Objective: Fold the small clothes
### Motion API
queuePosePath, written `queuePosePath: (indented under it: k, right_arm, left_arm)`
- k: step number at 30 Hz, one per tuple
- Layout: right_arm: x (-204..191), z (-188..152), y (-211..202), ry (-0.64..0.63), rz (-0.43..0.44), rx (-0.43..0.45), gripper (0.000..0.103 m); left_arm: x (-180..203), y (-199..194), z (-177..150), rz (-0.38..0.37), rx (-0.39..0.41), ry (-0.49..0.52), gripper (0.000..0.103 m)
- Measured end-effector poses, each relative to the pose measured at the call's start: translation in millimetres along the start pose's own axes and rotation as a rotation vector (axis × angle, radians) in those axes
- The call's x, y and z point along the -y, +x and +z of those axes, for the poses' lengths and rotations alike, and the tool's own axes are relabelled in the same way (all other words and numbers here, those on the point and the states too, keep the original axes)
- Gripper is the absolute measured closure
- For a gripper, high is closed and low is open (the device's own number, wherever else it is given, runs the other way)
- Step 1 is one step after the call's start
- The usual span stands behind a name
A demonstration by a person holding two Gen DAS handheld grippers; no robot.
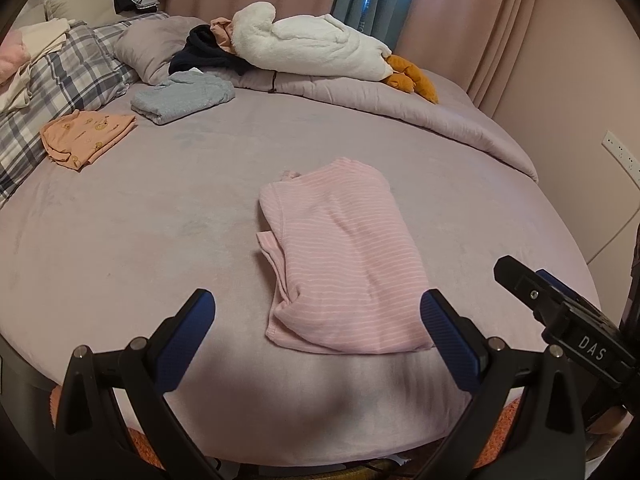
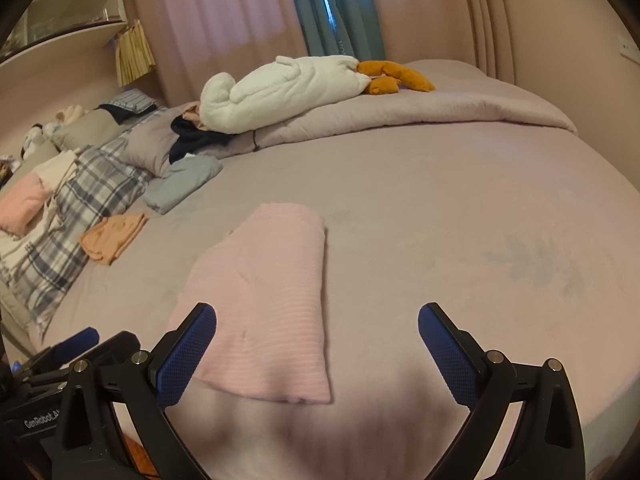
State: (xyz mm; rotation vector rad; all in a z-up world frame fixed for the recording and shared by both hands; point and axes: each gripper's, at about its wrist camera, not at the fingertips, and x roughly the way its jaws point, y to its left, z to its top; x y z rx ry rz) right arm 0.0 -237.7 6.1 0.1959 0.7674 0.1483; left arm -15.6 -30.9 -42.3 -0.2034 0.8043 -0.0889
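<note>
A folded pink garment with thin white stripes (image 1: 344, 256) is laid flat on the mauve bedsheet (image 1: 140, 240), just ahead of both grippers and gripped by neither. The left gripper (image 1: 318, 312) is held with jaws spread wide, its right pad seemingly over the garment's near corner, though contact cannot be judged. The right gripper (image 2: 317, 324) is likewise held spread, the garment lying ahead of its left finger.
</note>
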Motion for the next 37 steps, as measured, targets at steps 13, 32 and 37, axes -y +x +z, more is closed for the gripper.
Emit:
queuePosePath:
  k: [13,32,37]
  right_arm:
    - [-8.6,-0.2,2.5,-0.024,0.013,-0.009,0.003]
    - [-13.6,-0.5,5.8,-0.04,0.02,-0.015,0.003]
    - [-14.2,-1.7,6.4,-0.04,0.017,-0.016,0.003]
  left_arm:
    - [-11.0,-1.8,0.8,0.008,-0.001,-0.035,0.001]
    - [-12.7,-5.9,1.4,0.008,0.001,-0.036,0.0]
    - [-11.8,-8.1,2.0,0.015,0.001,-0.038,0.0]
